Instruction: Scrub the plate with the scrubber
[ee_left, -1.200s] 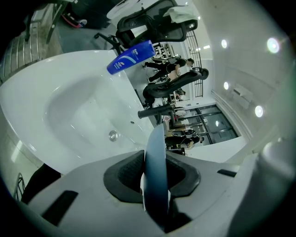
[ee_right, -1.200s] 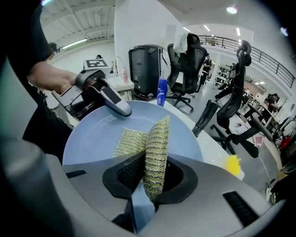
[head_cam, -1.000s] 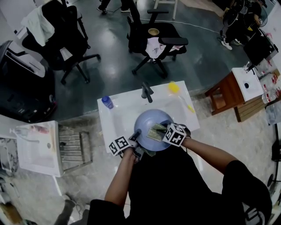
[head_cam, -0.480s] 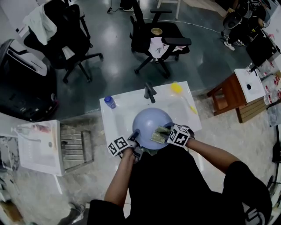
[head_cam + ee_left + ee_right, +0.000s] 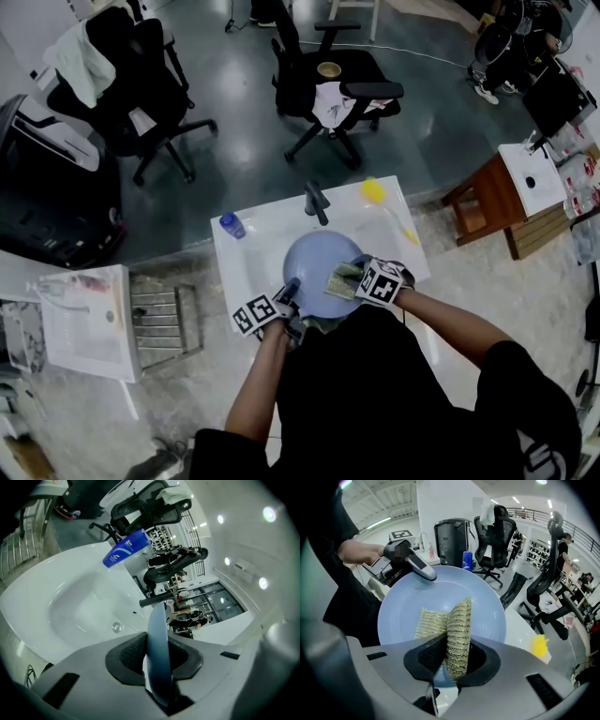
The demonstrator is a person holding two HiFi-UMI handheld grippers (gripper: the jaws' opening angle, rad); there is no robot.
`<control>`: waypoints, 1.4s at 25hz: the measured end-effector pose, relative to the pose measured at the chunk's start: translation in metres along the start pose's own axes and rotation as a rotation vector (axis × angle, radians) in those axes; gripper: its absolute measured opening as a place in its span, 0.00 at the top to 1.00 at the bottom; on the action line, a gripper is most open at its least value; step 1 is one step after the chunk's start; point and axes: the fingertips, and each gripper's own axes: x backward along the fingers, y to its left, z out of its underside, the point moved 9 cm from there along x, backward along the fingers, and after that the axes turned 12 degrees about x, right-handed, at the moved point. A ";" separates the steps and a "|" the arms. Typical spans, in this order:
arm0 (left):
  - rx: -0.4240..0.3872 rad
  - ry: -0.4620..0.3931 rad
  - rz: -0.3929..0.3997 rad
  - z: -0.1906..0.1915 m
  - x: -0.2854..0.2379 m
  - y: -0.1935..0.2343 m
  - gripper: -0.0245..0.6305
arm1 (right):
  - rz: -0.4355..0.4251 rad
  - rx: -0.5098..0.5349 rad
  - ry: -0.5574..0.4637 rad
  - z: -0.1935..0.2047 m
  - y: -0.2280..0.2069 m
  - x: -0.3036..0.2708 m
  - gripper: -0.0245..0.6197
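Observation:
A pale blue plate (image 5: 314, 267) is held tilted over the white sink (image 5: 244, 253). My left gripper (image 5: 289, 292) is shut on the plate's near left rim; in the left gripper view the plate (image 5: 157, 653) stands edge-on between the pads. My right gripper (image 5: 352, 278) is shut on a green-gold mesh scrubber (image 5: 339, 282). The scrubber (image 5: 452, 632) lies folded against the plate's face (image 5: 440, 592) near its lower middle. The left gripper (image 5: 423, 571) shows at the plate's upper left rim in the right gripper view.
A black tap (image 5: 314, 199) stands at the sink's far edge, a blue bottle (image 5: 229, 225) at its far left corner and a yellow brush (image 5: 373, 192) at its far right. A metal rack (image 5: 161, 319) sits left. Office chairs (image 5: 328, 84) stand behind, a wooden stool (image 5: 487, 202) to the right.
The right gripper has slid the scrubber a little across the plate's right side, first toward me, then back out. The left gripper and plate have hardly moved.

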 end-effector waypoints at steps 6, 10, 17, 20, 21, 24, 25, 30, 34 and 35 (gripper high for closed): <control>-0.018 0.017 -0.003 0.003 -0.007 -0.005 0.84 | 0.027 0.010 0.018 0.003 -0.019 -0.005 0.85; -0.031 0.034 -0.001 0.007 -0.011 -0.007 0.84 | 0.040 0.011 0.038 0.008 -0.032 -0.007 0.85; -0.018 0.039 0.009 0.014 -0.016 -0.010 0.84 | 0.082 0.006 0.053 0.016 -0.062 -0.009 0.85; -0.016 0.048 0.015 0.016 -0.018 -0.012 0.84 | 0.102 0.001 0.063 0.018 -0.074 -0.008 0.85; -0.012 0.048 0.016 0.017 -0.018 -0.012 0.84 | 0.107 -0.005 0.066 0.019 -0.077 -0.008 0.85; 0.002 0.036 0.022 0.016 -0.017 -0.013 0.84 | 0.119 -0.010 0.053 0.017 -0.084 -0.008 0.85; 0.006 0.030 0.024 0.016 -0.016 -0.013 0.84 | 0.122 -0.005 0.052 0.016 -0.084 -0.008 0.85; 0.026 0.018 0.017 0.012 -0.012 -0.007 0.84 | 0.123 0.037 0.051 0.015 -0.076 -0.004 0.85; 0.059 0.000 0.016 0.003 -0.009 -0.001 0.84 | 0.116 0.066 0.043 0.014 -0.068 -0.004 0.85; 0.063 -0.005 0.015 0.000 -0.009 0.000 0.84 | 0.116 0.068 0.043 0.015 -0.065 -0.003 0.85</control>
